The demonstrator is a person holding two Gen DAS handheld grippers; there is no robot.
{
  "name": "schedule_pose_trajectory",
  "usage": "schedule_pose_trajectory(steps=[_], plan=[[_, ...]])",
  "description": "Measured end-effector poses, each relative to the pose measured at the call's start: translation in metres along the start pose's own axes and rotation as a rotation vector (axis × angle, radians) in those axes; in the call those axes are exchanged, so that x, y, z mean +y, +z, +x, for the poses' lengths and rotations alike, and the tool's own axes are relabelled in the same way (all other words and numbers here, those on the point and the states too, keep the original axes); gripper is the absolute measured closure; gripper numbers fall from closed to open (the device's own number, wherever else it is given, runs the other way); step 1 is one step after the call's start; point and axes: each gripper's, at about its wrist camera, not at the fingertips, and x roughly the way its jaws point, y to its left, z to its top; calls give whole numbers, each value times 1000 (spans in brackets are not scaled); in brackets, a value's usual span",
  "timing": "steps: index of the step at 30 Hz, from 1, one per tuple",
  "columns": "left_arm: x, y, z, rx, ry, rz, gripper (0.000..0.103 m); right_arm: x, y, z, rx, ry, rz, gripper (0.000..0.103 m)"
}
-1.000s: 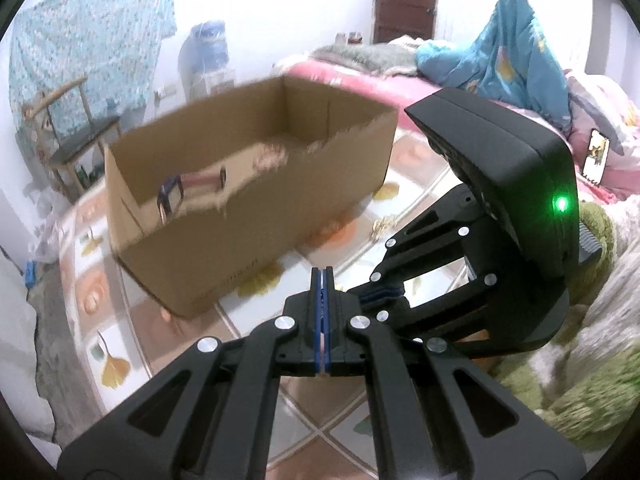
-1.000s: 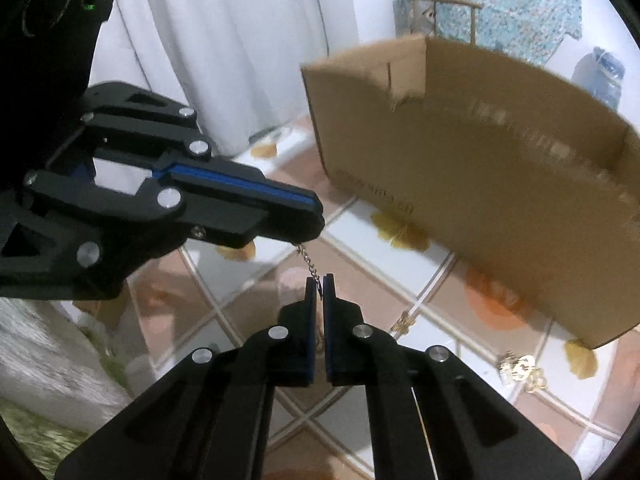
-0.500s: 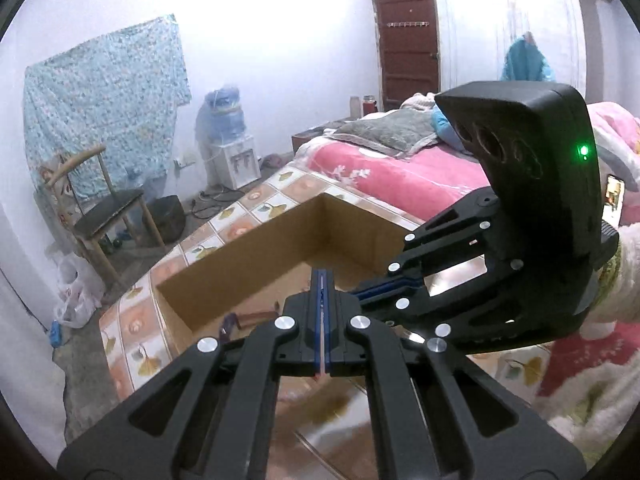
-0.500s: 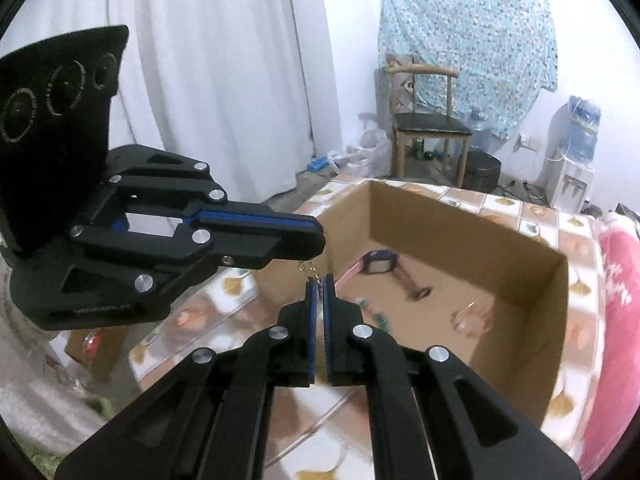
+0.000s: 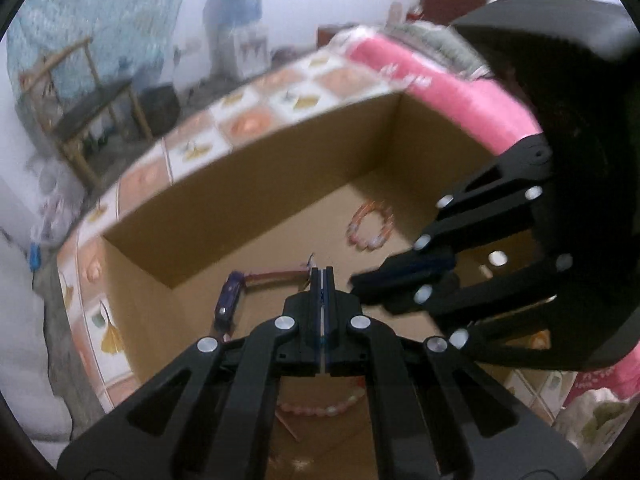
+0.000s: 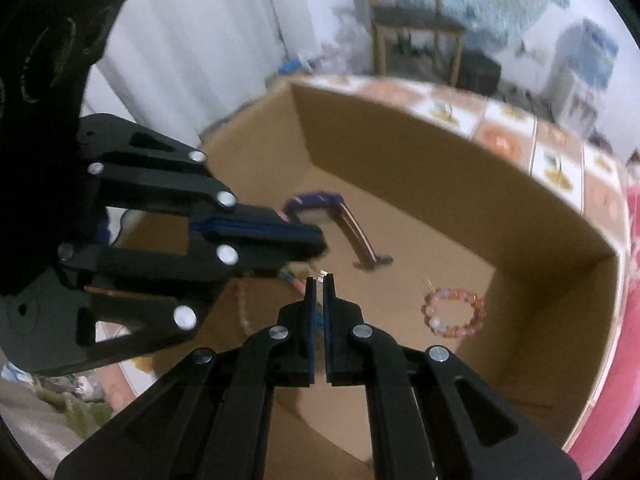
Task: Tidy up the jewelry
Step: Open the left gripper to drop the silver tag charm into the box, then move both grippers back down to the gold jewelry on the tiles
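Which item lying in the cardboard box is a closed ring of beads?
The pink-orange bead bracelet, a closed loop near the box's right wall. The purple-faced watch has a flat strap; the bead strand lies open.

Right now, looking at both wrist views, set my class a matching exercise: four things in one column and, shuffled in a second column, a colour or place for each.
Things:
1. Watch
2. Bead bracelet
3. Box
4. Chair

Descriptions:
A. Brown cardboard, open top
B. Purple case, lying in the box
C. Beside the patterned cloth on the wall
D. Pink-orange ring on the box bottom

Pairs: 1-B, 2-D, 3-A, 4-C
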Motion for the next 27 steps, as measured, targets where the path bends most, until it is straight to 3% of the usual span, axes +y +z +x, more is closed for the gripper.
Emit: schedule_pose_trajectory(steps=[3, 5, 7, 10, 14, 19, 24, 27], plan=[[6, -2, 7, 25, 6, -30, 99, -12, -5, 1, 11, 38, 77, 96], [8, -4, 4, 18, 15, -45, 84, -16, -10, -4, -4, 40, 105, 87], [9, -3, -3, -8, 17, -56, 60, -21, -15, -13, -38, 44, 125, 75], [5, -2, -12, -36, 41, -44, 50, -27, -19, -24, -71, 45, 148, 72], [3, -3, -32, -86, 53, -64, 47, -34, -33, -53, -155, 71, 204, 72], [-16, -25, -78, -191, 41, -69, 39, -29, -78, -102, -287, 115, 259, 61], [-53, -66, -115, -260, -40, -25, 30, -18, -133, -125, -367, 146, 299, 54], [-73, -94, -120, -257, -91, -21, 26, -11, -163, -117, -352, 138, 338, 54]])
